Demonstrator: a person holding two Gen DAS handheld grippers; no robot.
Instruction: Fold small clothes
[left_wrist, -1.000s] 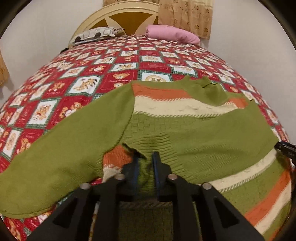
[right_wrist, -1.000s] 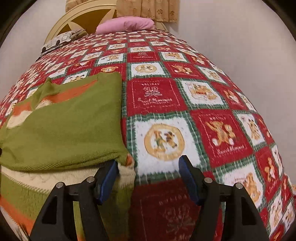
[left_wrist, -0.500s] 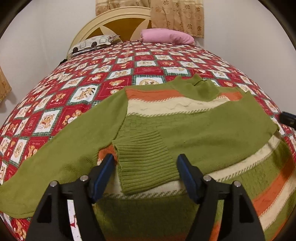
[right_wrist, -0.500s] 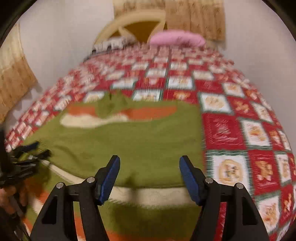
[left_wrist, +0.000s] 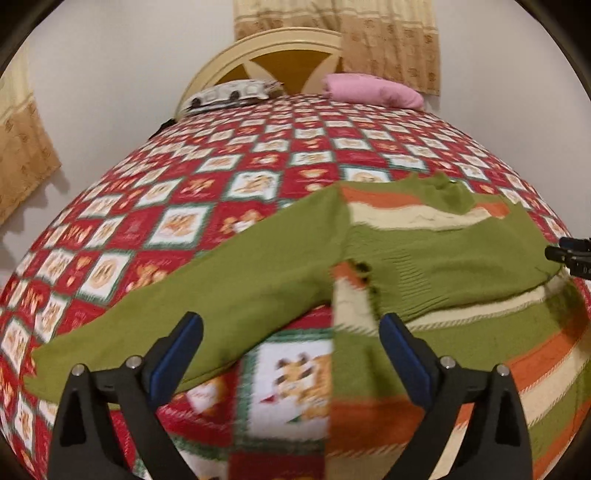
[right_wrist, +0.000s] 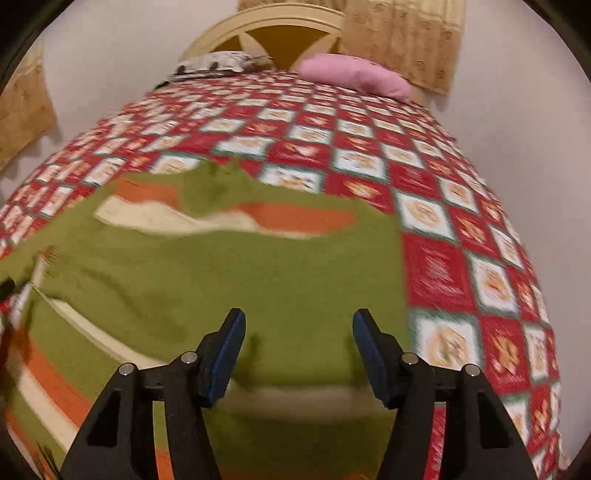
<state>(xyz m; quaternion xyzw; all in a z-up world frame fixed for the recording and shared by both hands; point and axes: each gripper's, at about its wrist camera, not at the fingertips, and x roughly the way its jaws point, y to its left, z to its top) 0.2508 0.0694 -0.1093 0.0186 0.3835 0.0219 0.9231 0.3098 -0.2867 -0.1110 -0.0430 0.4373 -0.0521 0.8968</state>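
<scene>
The unfolded sleeve (left_wrist: 207, 295) trails left across the quilt (left_wrist: 177, 225); the left gripper (left_wrist: 291, 343) hovers over it, spread and empty. Rightward, the sweater (right_wrist: 229, 280) lies flat under the right gripper (right_wrist: 299, 343), likewise released. Pinching quilt along with knit could drag the folded sleeve (left_wrist: 461, 273) loose.

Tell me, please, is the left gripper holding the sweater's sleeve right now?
No, the left gripper is open with nothing between its fingers, and the sweater's sleeve lies flat on the bed.

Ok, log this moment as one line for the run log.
left gripper: open, empty | right gripper: open, above sweater | one sleeve folded across, other sleeve spread on bed
</scene>
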